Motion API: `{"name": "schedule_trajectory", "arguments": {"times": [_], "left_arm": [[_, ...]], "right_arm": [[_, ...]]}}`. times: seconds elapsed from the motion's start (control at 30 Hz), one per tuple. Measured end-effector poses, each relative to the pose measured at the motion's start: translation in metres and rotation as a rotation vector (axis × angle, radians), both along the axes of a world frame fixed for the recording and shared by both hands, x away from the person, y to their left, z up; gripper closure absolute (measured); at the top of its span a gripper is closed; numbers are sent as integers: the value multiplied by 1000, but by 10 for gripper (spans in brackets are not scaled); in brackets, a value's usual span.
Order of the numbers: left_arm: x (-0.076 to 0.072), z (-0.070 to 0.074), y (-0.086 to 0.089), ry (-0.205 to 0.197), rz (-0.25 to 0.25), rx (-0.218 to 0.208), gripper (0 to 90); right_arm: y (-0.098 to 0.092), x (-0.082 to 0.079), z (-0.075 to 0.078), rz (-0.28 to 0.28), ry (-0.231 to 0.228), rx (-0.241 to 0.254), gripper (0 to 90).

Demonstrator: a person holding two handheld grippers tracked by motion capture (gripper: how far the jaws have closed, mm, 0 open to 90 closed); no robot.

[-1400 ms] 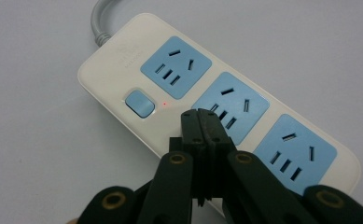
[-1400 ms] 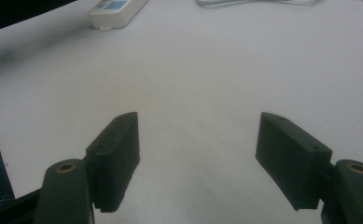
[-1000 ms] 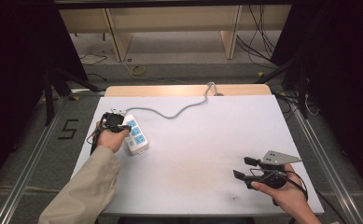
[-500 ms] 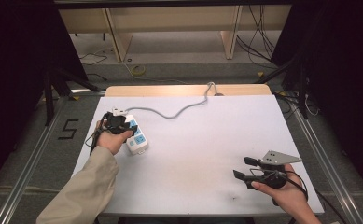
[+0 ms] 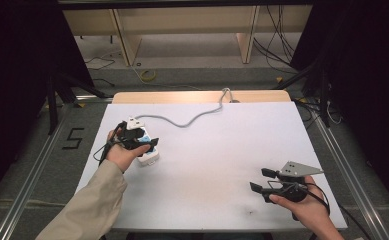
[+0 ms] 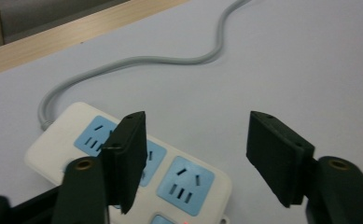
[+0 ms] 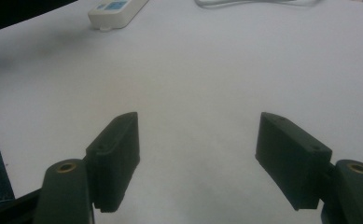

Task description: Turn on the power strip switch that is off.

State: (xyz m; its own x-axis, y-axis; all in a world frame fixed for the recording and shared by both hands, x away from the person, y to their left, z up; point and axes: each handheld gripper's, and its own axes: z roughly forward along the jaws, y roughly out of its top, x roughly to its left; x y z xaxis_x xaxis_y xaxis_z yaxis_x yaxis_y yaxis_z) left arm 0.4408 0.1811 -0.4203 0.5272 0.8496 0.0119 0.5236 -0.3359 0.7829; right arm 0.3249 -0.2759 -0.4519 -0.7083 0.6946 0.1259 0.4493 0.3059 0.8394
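A white power strip (image 5: pixel 146 156) with blue sockets lies at the left of the white table, and its grey cable (image 5: pixel 192 119) snakes off to the far edge. My left gripper (image 5: pixel 151 142) hovers just above the strip. In the left gripper view the strip (image 6: pixel 184 184) lies under the left jaw, the cable (image 6: pixel 170 60) runs beyond it, and the left gripper (image 6: pixel 198 158) is open. Its jaws have just been opening, with nothing pressed between them. My right gripper (image 5: pixel 258 180) rests open at the near right; in its own view the right gripper (image 7: pixel 198 158) has bare table between the jaws.
The white table top (image 5: pixel 222 150) has a wooden strip (image 5: pixel 197 96) along its far edge. Metal rails (image 5: pixel 342 165) run along both sides. Wooden shelf legs and loose cables (image 5: pixel 277 50) stand on the floor beyond. The right gripper view shows the power strip (image 7: pixel 116 9) far off.
The left hand has shifted a little over the power strip and risen slightly. The strip, its cable and the right gripper have stayed where they were.
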Motion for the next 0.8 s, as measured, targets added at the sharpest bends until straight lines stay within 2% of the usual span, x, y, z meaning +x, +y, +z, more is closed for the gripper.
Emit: {"name": "schedule_trajectory", "arguments": {"times": [0.1,0.23,0.4,0.63,0.8], "left_arm": [[-6,1,-6,3,-39,-16,311],[-14,3,-14,-12,-105,-28,247],[-24,5,-23,-26,-177,-46,221],[-40,1,-32,-43,-229,-50,214],[-49,1,-32,-57,-248,-54,213]], "right_arm": [[0,0,0,0,0,0,307],[0,0,0,-1,0,-1,307],[0,0,0,-1,1,-1,307],[1,0,-1,0,2,-1,306],[1,1,-1,-1,3,-1,305]]}}
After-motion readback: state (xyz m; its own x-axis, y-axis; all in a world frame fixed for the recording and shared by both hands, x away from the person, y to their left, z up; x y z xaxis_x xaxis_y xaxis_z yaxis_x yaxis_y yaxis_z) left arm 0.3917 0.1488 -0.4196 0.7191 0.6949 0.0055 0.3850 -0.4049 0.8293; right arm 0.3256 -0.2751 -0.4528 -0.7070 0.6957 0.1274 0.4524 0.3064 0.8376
